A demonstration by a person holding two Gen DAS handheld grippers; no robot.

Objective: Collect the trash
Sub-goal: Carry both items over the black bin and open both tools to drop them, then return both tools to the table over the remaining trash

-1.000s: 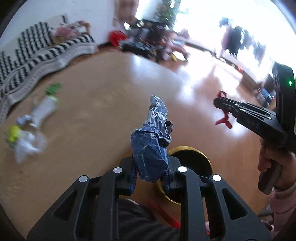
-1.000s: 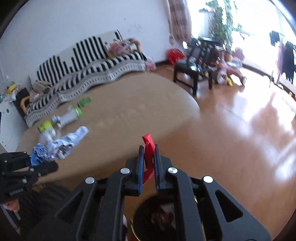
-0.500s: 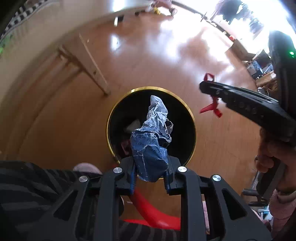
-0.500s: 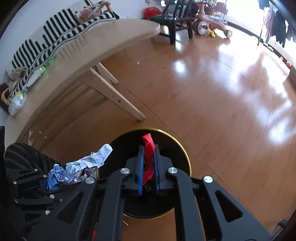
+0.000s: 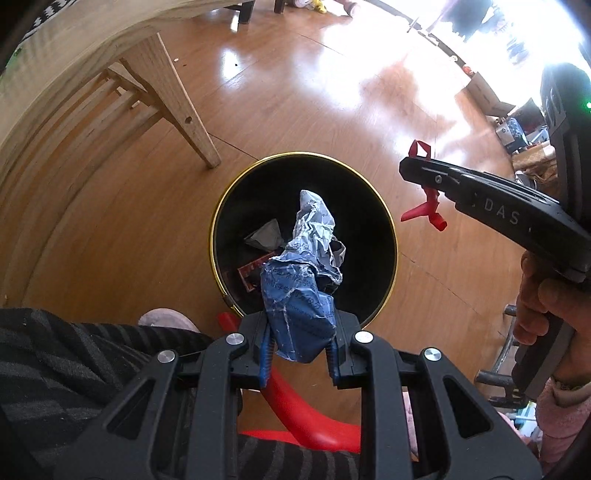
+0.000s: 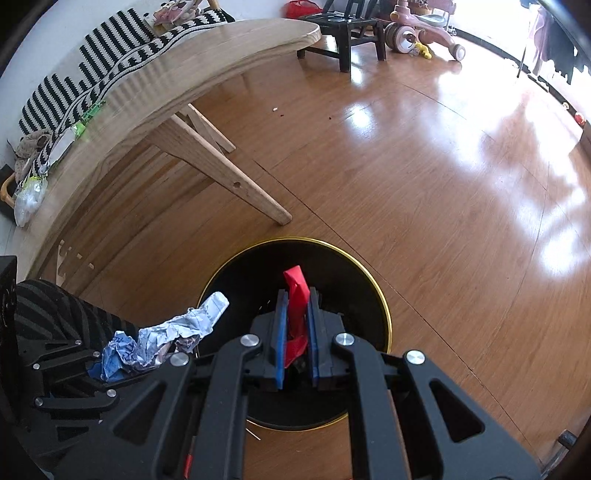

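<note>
My left gripper (image 5: 299,347) is shut on a crumpled blue and silver wrapper (image 5: 303,288) and holds it over the black bin with a gold rim (image 5: 221,206) on the wooden floor. The bin holds some trash. My right gripper (image 6: 295,328) is shut on a red scrap (image 6: 295,295) above the same bin (image 6: 384,310). In the left wrist view the right gripper (image 5: 424,173) is to the right of the bin's rim with the red scrap (image 5: 424,214) hanging. In the right wrist view the wrapper (image 6: 162,339) is at the left.
A wooden table (image 6: 192,85) with slanted legs (image 6: 229,181) stands left of the bin, with bottles and wrappers (image 6: 29,192) at its far end. A striped sofa (image 6: 92,62), a black chair (image 6: 351,29) and a toy trike (image 6: 417,33) are behind. My striped leg and slipper (image 5: 166,321) are beside the bin.
Both grippers have swung down from the tabletop to above the bin and moved closer to it. Both still hold their trash.
</note>
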